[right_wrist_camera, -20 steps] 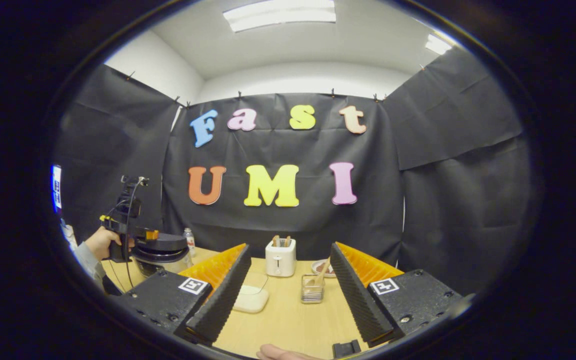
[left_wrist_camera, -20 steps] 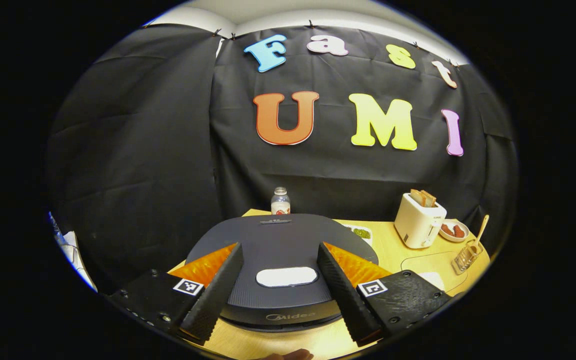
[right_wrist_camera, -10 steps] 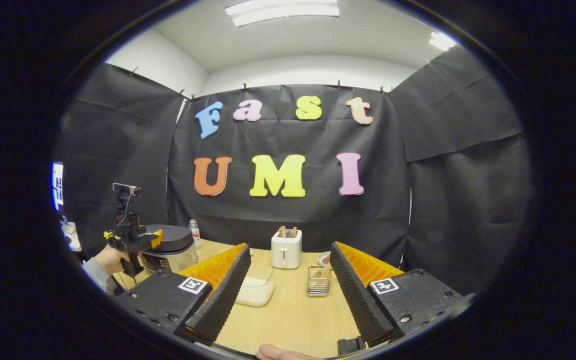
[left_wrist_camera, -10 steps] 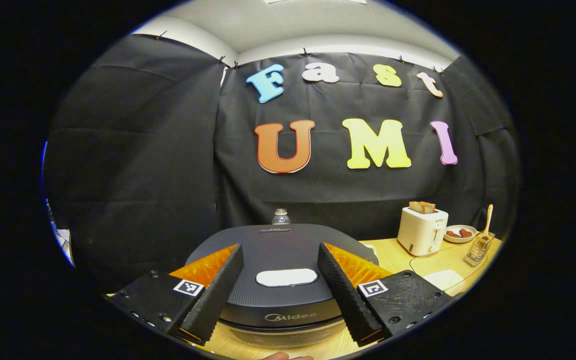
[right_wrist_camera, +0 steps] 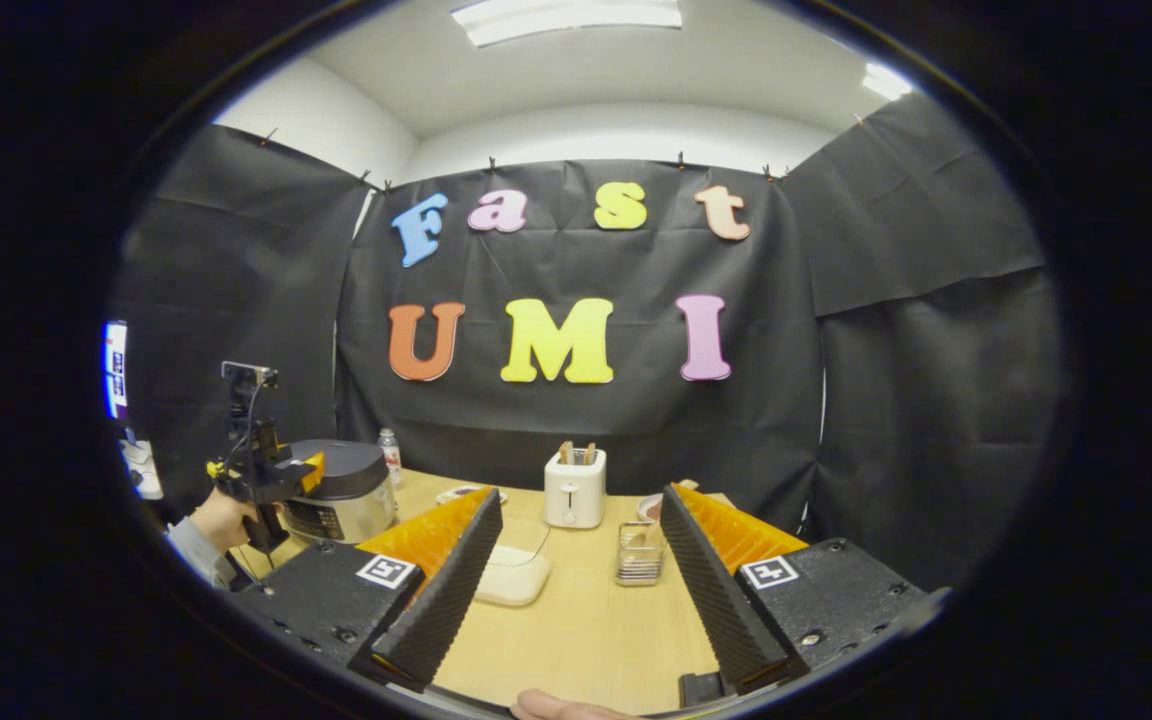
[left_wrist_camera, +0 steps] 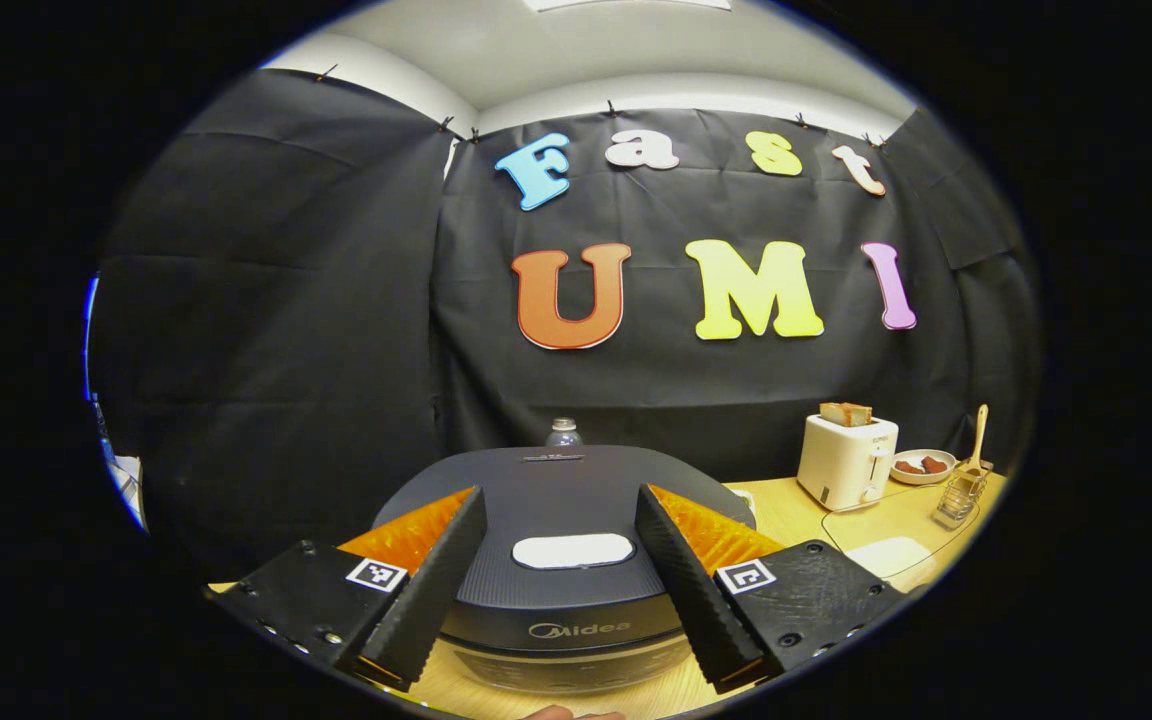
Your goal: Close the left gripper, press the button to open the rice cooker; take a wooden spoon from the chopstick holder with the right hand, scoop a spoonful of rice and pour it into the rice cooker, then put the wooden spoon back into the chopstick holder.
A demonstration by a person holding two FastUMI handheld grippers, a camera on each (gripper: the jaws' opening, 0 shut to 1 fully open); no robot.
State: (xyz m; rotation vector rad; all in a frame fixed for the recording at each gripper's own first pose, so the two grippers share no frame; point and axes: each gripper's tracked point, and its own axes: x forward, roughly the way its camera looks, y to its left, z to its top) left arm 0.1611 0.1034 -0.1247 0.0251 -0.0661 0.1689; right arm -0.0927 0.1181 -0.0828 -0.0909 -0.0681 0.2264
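My left tongs (left_wrist_camera: 561, 585) are spread wide over the rice cooker (left_wrist_camera: 566, 500), so I should squeeze them together, then push its button (left_wrist_camera: 573, 551) straight down.

Count on my desk (right_wrist_camera: 576, 630): 1 rice cooker (left_wrist_camera: 561, 500), 1 toaster (left_wrist_camera: 846, 462), 1 bottle (left_wrist_camera: 563, 433), 1 chopstick holder (left_wrist_camera: 961, 497), 1 wooden spoon (left_wrist_camera: 979, 435), 1 white lidded box (right_wrist_camera: 511, 577), 2 small dishes (left_wrist_camera: 921, 466) (right_wrist_camera: 471, 493).

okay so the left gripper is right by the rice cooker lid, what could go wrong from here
The left gripper is open, its fingers straddling the white button on the rice cooker; pressing like this, the fingers would likely miss it. Close first. A push off the button's middle might shove the cooker across the table. The lid may then swing up into the gripper.
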